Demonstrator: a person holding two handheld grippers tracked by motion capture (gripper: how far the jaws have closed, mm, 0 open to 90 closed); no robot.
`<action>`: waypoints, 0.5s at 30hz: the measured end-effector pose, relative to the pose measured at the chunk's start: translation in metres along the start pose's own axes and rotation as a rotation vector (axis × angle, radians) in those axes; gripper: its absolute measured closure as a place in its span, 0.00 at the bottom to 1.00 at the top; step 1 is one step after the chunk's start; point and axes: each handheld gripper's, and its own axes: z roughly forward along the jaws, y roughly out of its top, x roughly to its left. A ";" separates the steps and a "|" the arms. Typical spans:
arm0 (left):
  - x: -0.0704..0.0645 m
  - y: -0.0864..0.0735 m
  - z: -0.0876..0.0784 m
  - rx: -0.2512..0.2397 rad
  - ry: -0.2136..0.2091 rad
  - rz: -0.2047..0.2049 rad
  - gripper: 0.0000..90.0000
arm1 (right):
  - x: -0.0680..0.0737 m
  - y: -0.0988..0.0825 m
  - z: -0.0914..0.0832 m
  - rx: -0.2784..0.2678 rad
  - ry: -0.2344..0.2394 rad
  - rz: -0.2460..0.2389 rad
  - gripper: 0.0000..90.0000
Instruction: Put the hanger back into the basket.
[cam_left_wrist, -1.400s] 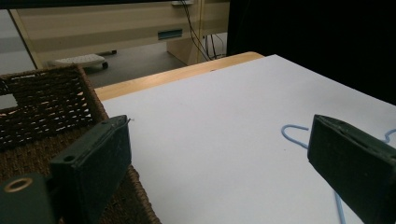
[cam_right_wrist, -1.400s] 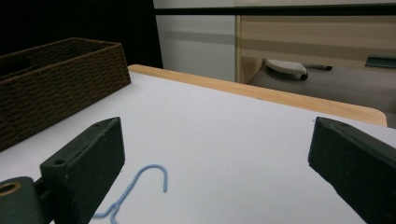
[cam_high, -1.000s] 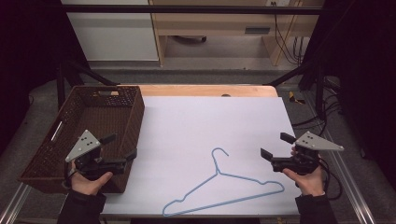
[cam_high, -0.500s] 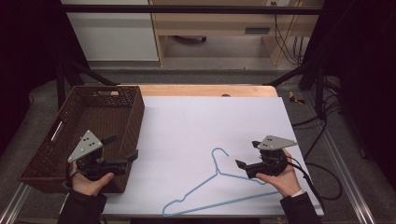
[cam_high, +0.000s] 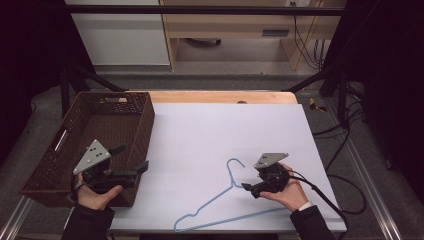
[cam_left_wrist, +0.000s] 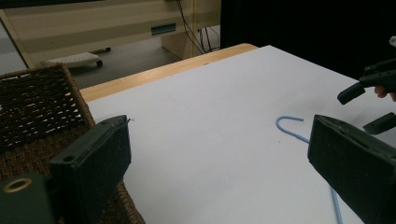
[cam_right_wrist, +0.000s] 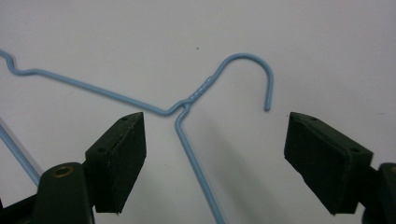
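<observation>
A light blue wire hanger (cam_high: 234, 160) lies flat on the white table top, hook pointing away from me. My right gripper (cam_high: 249, 190) is low over the table just right of the hanger's neck. In the right gripper view its jaws (cam_right_wrist: 215, 126) stand open and have just been closing. The twisted neck and one arm of the hanger (cam_right_wrist: 187, 105) lie between them, and the pads touch nothing. My left gripper (cam_high: 132, 159) hovers open by the right wall of the basket. The left gripper view looks between its jaws (cam_left_wrist: 219, 126) at the hook (cam_left_wrist: 287, 119) and the right gripper (cam_left_wrist: 369, 102).
A brown wicker basket (cam_high: 105, 120) stands at the table's left side, its near right corner under my left hand. White sheet (cam_high: 225, 130) covers the table, with a wooden strip (cam_high: 215, 96) along the far edge. Cables (cam_high: 340, 200) trail off the right edge.
The right gripper has moved left and down, from near the table's right edge to the hanger's neck. Its jaws look narrower. The left gripper has stayed put.
</observation>
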 end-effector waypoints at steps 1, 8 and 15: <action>0.000 0.000 0.000 -0.001 0.000 0.000 0.06 | 0.000 -0.001 0.002 0.010 0.004 -0.006 0.27; -0.001 -0.001 0.002 0.009 -0.003 0.002 0.06 | -0.002 -0.006 0.012 0.074 0.031 -0.002 0.44; -0.001 0.000 0.002 0.011 -0.003 0.004 0.07 | -0.001 -0.009 0.020 0.133 0.046 -0.040 0.61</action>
